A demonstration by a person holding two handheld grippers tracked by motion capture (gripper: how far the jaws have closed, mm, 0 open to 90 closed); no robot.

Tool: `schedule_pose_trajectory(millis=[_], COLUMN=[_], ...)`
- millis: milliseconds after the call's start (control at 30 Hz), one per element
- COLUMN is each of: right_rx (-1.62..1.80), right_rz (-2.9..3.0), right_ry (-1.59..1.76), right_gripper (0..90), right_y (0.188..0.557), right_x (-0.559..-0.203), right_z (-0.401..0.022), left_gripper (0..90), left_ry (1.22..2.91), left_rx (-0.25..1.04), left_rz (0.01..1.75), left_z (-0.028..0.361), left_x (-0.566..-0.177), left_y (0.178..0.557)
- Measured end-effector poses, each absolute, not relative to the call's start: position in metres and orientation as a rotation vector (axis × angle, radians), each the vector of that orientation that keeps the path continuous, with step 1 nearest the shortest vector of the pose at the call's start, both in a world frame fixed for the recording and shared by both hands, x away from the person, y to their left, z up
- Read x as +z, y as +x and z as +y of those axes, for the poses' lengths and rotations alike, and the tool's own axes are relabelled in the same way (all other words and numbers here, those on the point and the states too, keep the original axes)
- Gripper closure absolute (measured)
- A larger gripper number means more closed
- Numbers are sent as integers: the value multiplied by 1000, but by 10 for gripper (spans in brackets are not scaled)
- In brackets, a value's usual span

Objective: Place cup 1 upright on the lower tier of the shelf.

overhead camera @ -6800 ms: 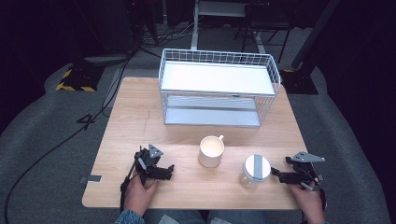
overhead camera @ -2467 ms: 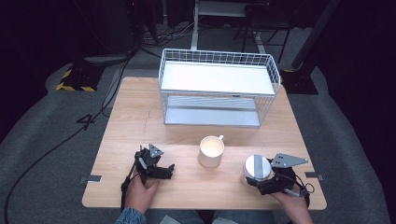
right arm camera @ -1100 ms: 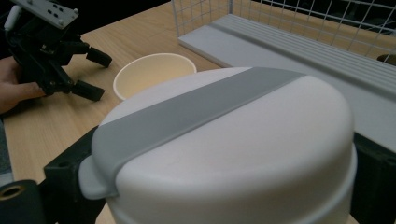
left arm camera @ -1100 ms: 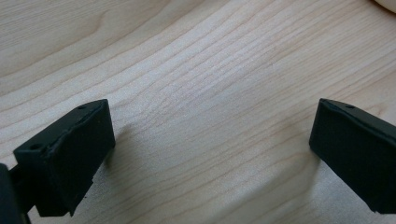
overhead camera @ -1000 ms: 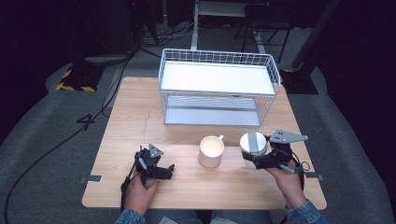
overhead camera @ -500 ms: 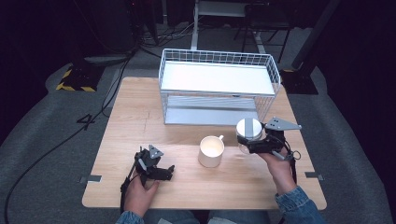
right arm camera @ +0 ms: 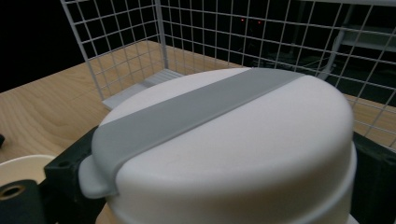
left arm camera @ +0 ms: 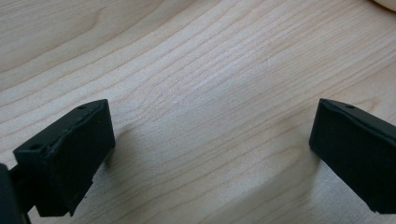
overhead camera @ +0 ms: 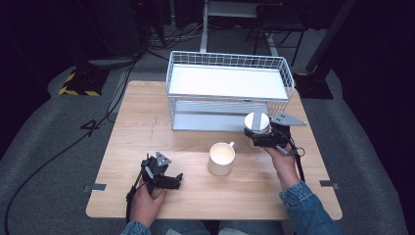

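A white canister with a grey strip across its lid is held off the table by my right gripper, whose jaws are shut on its sides. It hangs just in front of the right end of the white wire rack. In the right gripper view the canister lid is close up between the black jaws of my right gripper, with the rack mesh right behind. My left gripper rests near the table's front left, open, and in its own view my left gripper has bare wood between its jaws.
A cream mug stands in the middle of the wooden table, left of and nearer than the canister; its rim shows low left in the right gripper view. The rack has a white top shelf and a lower shelf. Cables lie on the dark floor.
The right gripper closed on the canister at the front right, lifted it, and carried it away from the person and leftward to the rack's right front. The left gripper stayed put.
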State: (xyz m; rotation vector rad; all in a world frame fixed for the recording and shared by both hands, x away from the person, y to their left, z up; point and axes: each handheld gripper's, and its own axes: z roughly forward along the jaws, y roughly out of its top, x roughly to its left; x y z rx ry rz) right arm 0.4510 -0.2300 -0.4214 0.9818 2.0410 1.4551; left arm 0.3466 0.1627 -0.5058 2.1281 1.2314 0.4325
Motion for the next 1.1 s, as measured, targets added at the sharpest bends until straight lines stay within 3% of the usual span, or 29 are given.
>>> schedule_pose_trajectory(millis=[1100], right_rx=[1461], right_rz=[1900], right_ry=[1009], right_gripper=[69], right_y=[516], right_x=[-448], right_z=[-199], left_gripper=[6], left_ry=[2129], left_rx=[432], left_rz=[1231], left_z=[163], left_x=[-506], left_y=[347])
